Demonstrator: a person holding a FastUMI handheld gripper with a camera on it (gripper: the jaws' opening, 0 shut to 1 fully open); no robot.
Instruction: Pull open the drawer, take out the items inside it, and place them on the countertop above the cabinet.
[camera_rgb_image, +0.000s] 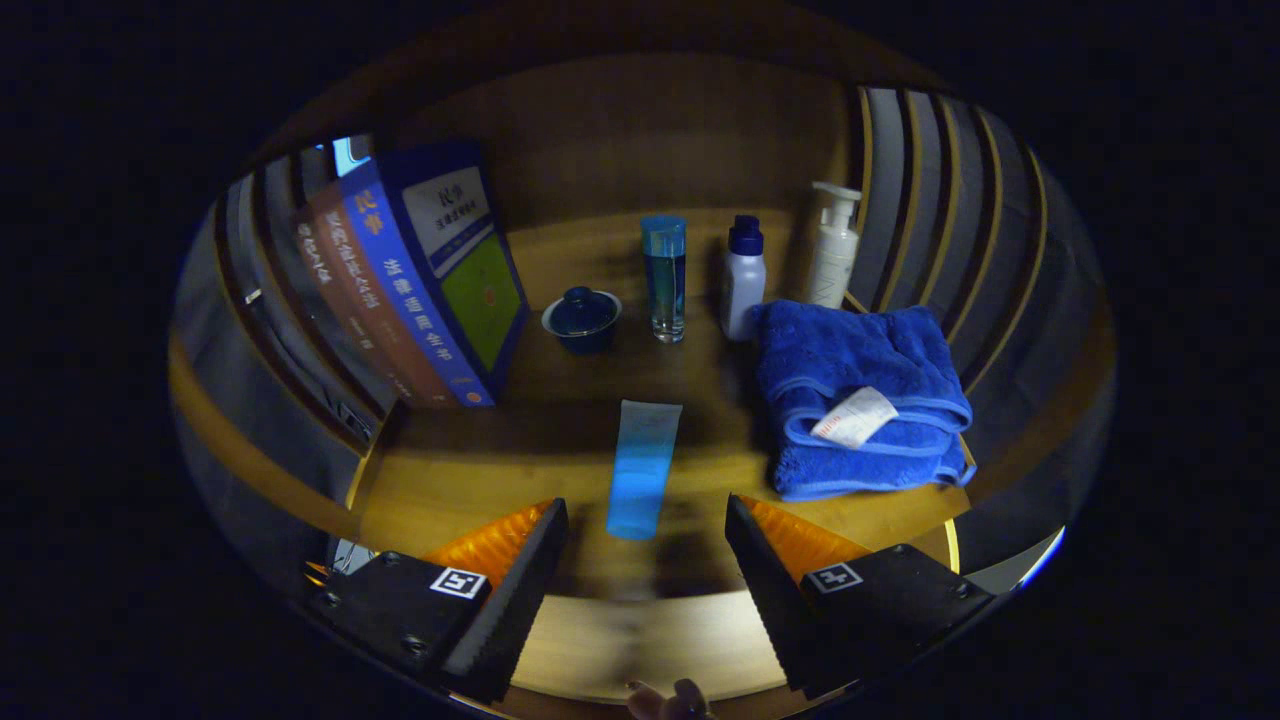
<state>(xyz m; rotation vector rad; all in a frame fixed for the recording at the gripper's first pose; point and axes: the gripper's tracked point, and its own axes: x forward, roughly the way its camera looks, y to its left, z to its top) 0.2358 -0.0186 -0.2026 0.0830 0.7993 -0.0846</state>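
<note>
While level, tool (647, 560) wide, above tube (641, 468)

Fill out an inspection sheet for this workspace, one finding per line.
Surface: wooden countertop, dimly lit.
Job's things: blue tube lying flat, just ahead of and between the fingers, apart from both.
Clutter: folded blue towel with a white tag; leaning books; lidded blue cup; tall clear bottle; white bottle with blue cap; white pump bottle.
Grippers: tongs open, fingers wide apart, holding nothing.
Cables: nothing seen.
Surroundings: slatted panels either side; fingertips of a hand below the tongs.
</note>
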